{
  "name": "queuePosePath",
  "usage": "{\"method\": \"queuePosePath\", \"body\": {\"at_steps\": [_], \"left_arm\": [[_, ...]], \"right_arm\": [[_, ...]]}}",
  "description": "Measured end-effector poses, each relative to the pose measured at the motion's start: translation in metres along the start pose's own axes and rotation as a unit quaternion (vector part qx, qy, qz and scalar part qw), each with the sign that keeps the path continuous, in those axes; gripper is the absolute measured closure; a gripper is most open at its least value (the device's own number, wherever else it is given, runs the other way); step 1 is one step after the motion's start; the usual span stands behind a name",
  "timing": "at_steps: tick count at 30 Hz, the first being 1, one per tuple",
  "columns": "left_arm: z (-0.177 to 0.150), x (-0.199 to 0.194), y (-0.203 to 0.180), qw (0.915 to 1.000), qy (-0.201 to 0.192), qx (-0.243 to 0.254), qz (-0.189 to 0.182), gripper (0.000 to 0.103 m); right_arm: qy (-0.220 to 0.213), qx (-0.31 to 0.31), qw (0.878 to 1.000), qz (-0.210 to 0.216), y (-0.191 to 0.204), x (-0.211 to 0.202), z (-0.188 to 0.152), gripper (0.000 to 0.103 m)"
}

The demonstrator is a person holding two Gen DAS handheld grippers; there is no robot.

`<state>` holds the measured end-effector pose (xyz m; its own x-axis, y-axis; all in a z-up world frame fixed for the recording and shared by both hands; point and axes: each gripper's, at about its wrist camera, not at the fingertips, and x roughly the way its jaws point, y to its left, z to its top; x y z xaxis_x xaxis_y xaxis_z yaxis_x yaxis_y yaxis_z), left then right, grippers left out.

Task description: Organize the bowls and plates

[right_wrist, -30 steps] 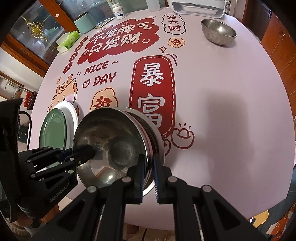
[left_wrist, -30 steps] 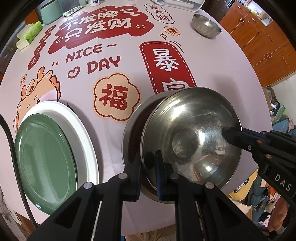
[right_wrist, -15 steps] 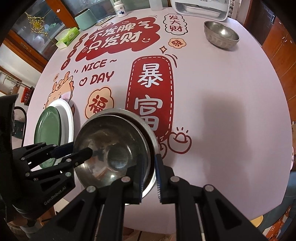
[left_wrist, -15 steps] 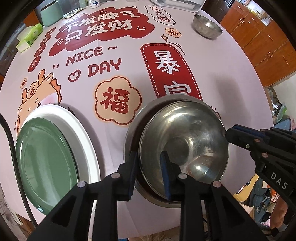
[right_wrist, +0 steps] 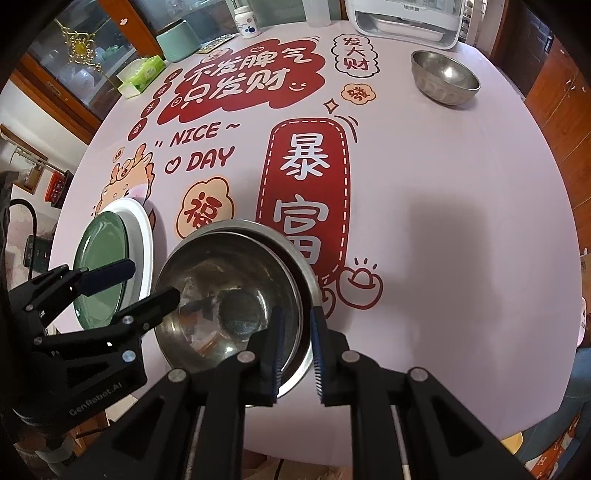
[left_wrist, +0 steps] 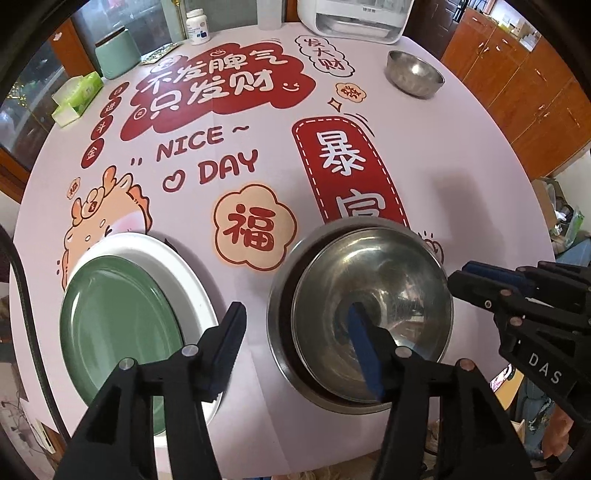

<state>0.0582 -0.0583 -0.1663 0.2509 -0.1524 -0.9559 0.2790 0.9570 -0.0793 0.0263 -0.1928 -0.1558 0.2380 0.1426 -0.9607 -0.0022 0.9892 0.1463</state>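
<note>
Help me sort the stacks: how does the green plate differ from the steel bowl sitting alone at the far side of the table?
The green plate is flat and matte green; the far steel bowl is deep and shiny metal. The green plate lies stacked on a white plate near the front edge; the far steel bowl stands alone on the tablecloth, nothing under it. Both are round, upright and empty.

A home dining room: a round table [left_wrist: 461, 155] under a festive printed cloth [left_wrist: 221, 88], wooden cupboards [left_wrist: 517, 74] at one side, a glass-fronted cabinet [right_wrist: 74, 62] at the other, and a tissue box [left_wrist: 75, 98], pill bottle [left_wrist: 197, 26] and white countertop appliance [left_wrist: 354, 16] at the far edge.
</note>
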Motion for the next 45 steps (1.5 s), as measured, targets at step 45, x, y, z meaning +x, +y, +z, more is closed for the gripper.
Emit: {"method": "queuePosePath", "body": {"at_steps": [45], "left_arm": [[0.25, -0.099, -0.117, 0.9876, -0.144, 0.034, -0.053, 0.017]], "right_arm": [[-0.165, 0.051, 0.985, -0.023, -0.183, -0.142, 0.171, 0.063]]}}
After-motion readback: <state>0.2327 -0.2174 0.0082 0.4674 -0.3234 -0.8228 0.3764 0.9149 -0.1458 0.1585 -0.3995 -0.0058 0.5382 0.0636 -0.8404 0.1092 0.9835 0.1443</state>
